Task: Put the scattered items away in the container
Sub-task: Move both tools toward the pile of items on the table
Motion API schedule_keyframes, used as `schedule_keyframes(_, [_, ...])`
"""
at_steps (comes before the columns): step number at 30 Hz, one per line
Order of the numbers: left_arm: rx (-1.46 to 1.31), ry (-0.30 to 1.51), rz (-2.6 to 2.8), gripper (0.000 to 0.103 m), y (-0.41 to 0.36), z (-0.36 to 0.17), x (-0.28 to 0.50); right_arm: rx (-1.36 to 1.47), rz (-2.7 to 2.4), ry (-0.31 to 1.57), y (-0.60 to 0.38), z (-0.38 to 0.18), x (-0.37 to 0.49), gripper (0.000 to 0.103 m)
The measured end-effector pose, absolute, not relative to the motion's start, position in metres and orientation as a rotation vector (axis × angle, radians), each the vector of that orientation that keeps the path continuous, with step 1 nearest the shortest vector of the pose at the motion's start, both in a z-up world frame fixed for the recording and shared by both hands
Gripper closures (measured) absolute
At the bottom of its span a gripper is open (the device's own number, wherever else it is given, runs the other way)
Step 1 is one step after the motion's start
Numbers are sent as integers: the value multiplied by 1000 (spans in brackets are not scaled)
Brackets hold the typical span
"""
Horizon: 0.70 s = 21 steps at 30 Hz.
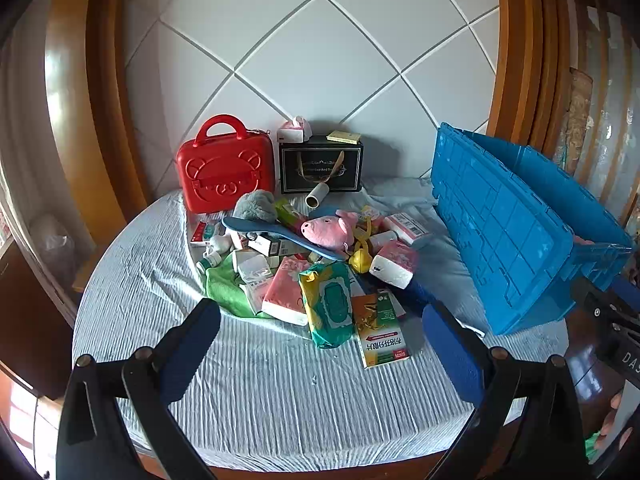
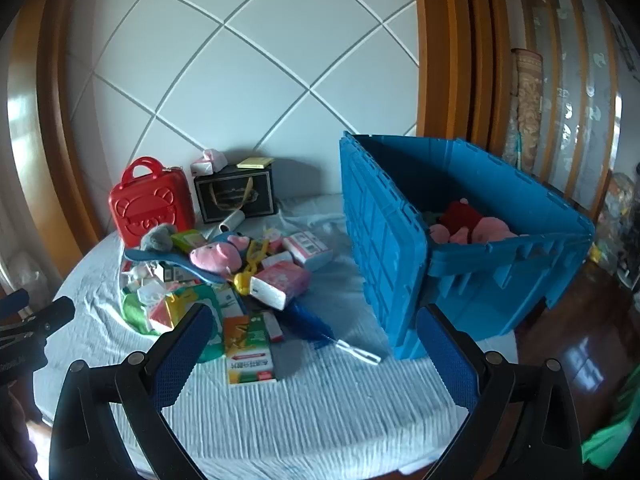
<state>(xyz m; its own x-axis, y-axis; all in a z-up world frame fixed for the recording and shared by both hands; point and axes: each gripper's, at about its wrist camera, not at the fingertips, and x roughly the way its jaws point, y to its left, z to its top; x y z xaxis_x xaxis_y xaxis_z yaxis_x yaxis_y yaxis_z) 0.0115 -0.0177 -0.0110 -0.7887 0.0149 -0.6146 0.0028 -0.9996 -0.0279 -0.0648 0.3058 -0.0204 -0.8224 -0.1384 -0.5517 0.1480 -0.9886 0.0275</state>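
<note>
I see the blue plastic crate (image 2: 500, 280) standing at the right end of the bench (image 2: 300, 412). It is ribbed and hard-walled, one hinged lid flap (image 2: 380, 248) hangs down its near side, and a pink and red plush toy (image 2: 472, 224) lies inside. The bench is covered in a wrinkled, pale striped cloth. Left of the crate the scattered items lie heaped: a soft pink pig plush (image 1: 328, 230), a glossy green wet-wipes pack (image 1: 330, 308), a flat orange and green carton (image 1: 380, 330), pink tissue packs (image 1: 394, 262), a limp green cloth (image 1: 224, 284) and a fuzzy grey toy (image 1: 256, 204). Behind the heap, against the white tiled wall, stand a rigid red bear-face case (image 1: 224, 168) and a black gift box (image 1: 320, 164). My left hand-held gripper (image 1: 320, 344) is spread wide and empty, angled down at the heap. My right hand-held gripper (image 2: 312, 352) is equally wide and empty, between heap and crate.
</note>
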Motion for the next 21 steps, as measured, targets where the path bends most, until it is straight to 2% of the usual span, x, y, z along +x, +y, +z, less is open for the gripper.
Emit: schedule_keyframes(21, [-1029, -46, 2966, 0, -14, -12, 14, 874, -2869, 24, 311, -20, -67, 0])
